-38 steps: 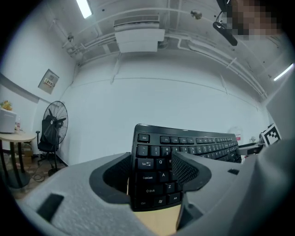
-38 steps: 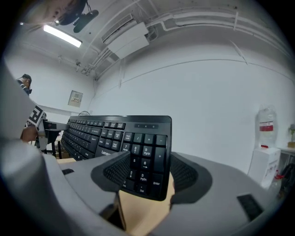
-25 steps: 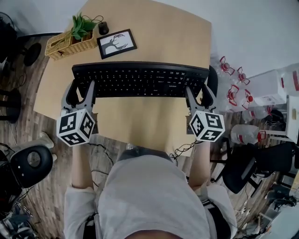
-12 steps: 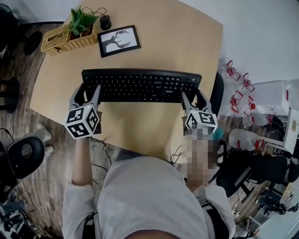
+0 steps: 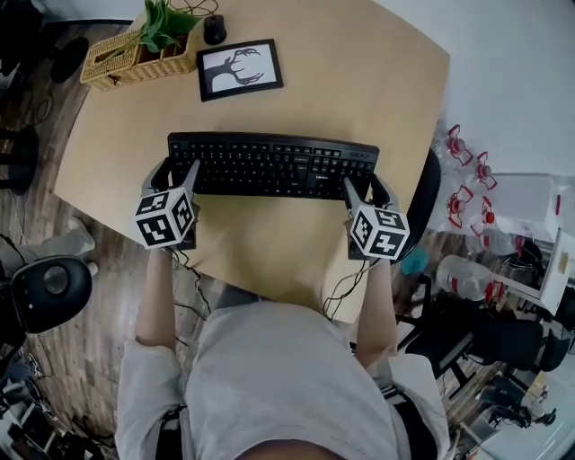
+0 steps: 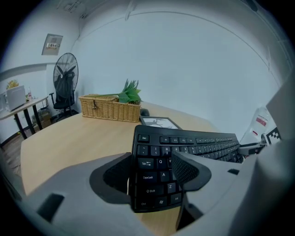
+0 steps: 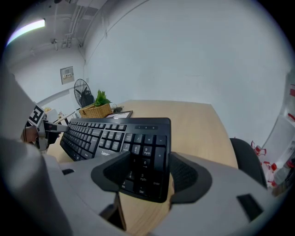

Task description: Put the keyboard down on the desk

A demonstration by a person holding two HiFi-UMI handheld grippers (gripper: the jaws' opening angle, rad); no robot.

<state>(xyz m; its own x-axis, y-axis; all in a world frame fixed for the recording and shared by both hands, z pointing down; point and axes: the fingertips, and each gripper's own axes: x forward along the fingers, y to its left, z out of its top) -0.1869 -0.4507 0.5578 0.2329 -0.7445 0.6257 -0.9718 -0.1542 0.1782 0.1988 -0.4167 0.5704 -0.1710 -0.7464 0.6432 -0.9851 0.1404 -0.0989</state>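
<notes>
A long black keyboard (image 5: pixel 269 166) lies level across the middle of the light wooden desk (image 5: pixel 341 81), very low over it or on it; contact cannot be told. My left gripper (image 5: pixel 175 168) is shut on its left end, where the Tab and Shift keys (image 6: pixel 152 177) sit between the jaws. At the number-pad end my right gripper (image 5: pixel 367 184) is shut as well. In the right gripper view the keyboard (image 7: pixel 115 133) runs off to the left from between the right gripper's (image 7: pixel 143 173) jaws.
At the desk's far left stand a wicker basket (image 5: pixel 135 63) with a green plant (image 5: pixel 166 22), a black mouse (image 5: pixel 214 29) and a framed deer picture (image 5: pixel 239 68). A dark chair (image 5: pixel 424 193) and boxes stand right of the desk. A fan (image 6: pixel 66 80) stands far left.
The keyboard and both grippers have sunk toward the desk and look smaller in the head view. Both grippers keep their hold on its ends.
</notes>
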